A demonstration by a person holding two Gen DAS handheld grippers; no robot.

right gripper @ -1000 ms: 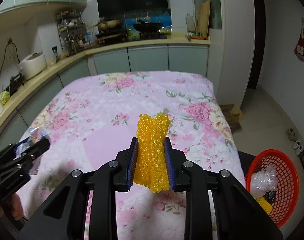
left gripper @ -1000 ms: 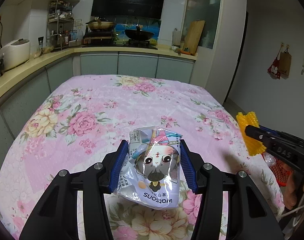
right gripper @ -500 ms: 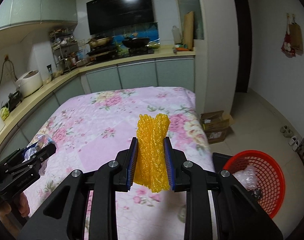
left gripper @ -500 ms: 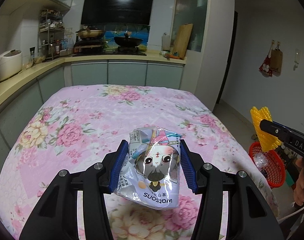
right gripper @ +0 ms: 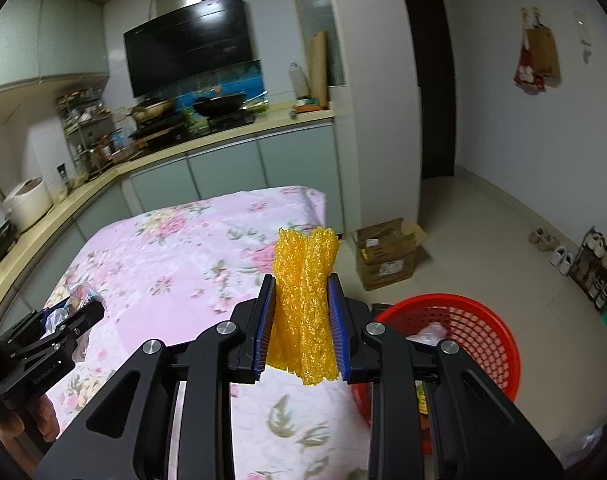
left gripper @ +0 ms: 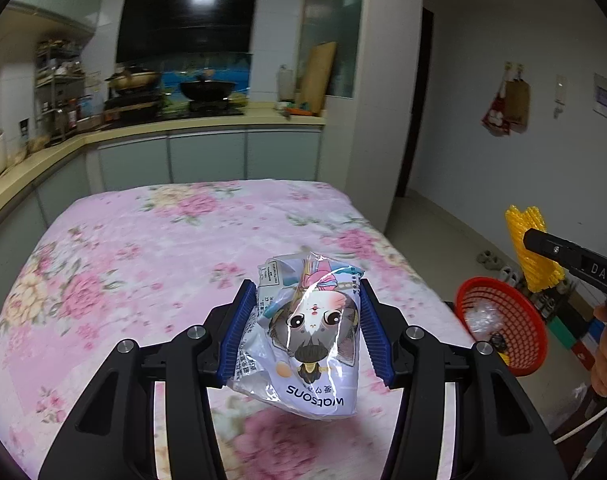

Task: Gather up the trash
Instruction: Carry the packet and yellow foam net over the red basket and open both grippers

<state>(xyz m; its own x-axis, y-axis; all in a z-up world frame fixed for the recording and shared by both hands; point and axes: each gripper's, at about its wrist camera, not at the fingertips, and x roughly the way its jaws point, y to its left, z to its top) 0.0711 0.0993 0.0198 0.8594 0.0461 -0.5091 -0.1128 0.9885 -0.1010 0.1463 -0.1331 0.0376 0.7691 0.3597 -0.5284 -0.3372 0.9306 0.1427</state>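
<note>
Left gripper (left gripper: pixel 303 328) clamping glossy cat-print packet (left gripper: pixel 309 336), crumpled, upside-down lettering

The left gripper (left gripper: pixel 303 328) is closed, with something pinched between its blue pads. The right gripper (right gripper: pixel 303 320), at its 3 o'clock, also grips.

Cat-print plastic packet (left gripper: pixel 309 332) crumpled, upside down – yellow foam net (right gripper: pixel 305 304) upright; red basket (right gripper: pixel 463 332) on floor.
</note>
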